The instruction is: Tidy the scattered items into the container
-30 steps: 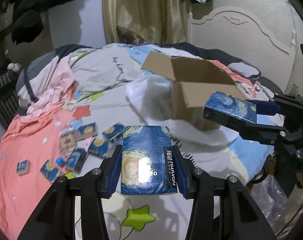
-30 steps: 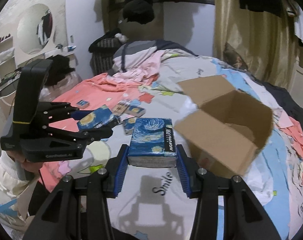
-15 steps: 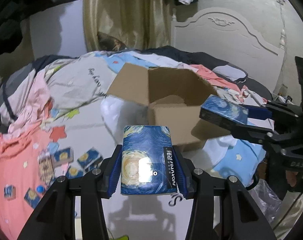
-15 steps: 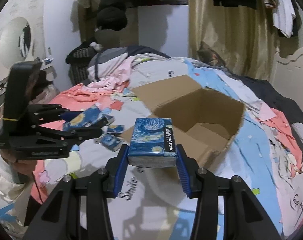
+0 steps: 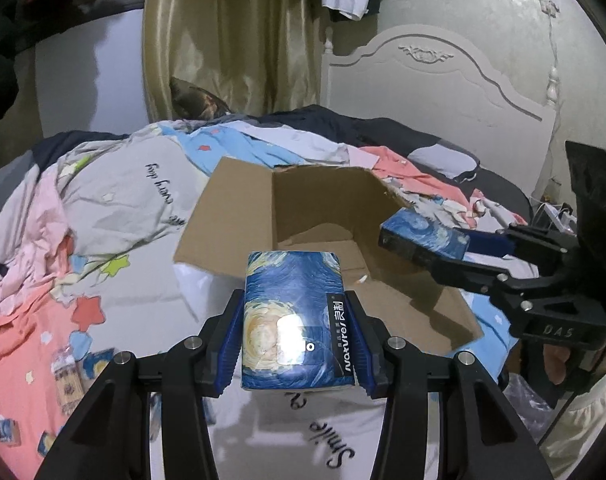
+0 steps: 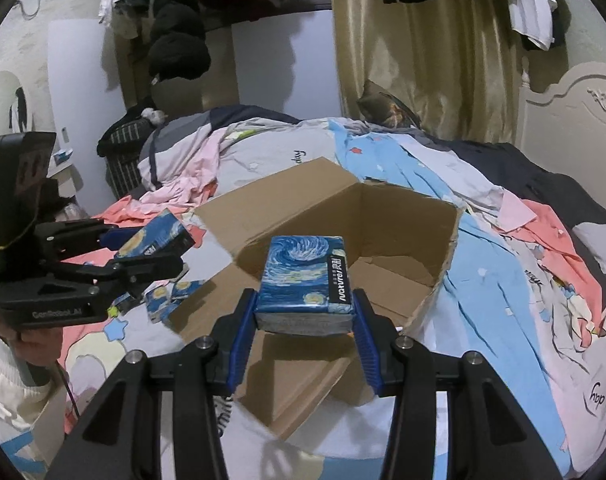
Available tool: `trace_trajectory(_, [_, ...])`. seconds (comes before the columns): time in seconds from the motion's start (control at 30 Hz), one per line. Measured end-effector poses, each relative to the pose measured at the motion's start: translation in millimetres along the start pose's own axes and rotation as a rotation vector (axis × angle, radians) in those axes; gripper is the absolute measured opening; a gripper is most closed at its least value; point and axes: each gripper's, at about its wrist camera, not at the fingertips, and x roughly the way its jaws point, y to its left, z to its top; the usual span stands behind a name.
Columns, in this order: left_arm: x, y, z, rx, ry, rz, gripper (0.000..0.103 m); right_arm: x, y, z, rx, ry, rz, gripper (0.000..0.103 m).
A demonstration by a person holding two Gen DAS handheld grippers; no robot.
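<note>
Cluttered bed, rumpled sheets and clothes. Open cardboard box (image 5: 323, 236) just ahead of both tongs. Left gripper (image 5: 295, 332) clenched on a tissue pack (image 5: 291, 316), pads on its long sides; right gripper (image 6: 303, 316) likewise grasps a second pack (image 6: 303, 276). Packs look light, soft, squashable, their film probably slick; side grip suits. Loose packs (image 5: 67, 376) lie left of the left tongs.

Home bedroom: bed (image 5: 115, 200), headboard (image 5: 443, 80)
</note>
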Motion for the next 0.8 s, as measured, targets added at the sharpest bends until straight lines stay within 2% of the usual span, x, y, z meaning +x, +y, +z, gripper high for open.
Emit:
trace_trajectory(0.33, [61,-16,13,0.021,0.05,-0.085,0.048,23,-26,-6,0.031,-0.021,-0.089,0.043])
trace_trajectory(0.47, [77,-14,17,0.0,0.053,-0.142,0.048,30,-33,-6,0.025,-0.026,-0.11,0.043])
trace_trajectory(0.8, [95,-15,29,0.012,0.068,-0.112,0.048,38,-36,-3,0.015,-0.05,-0.096,0.043])
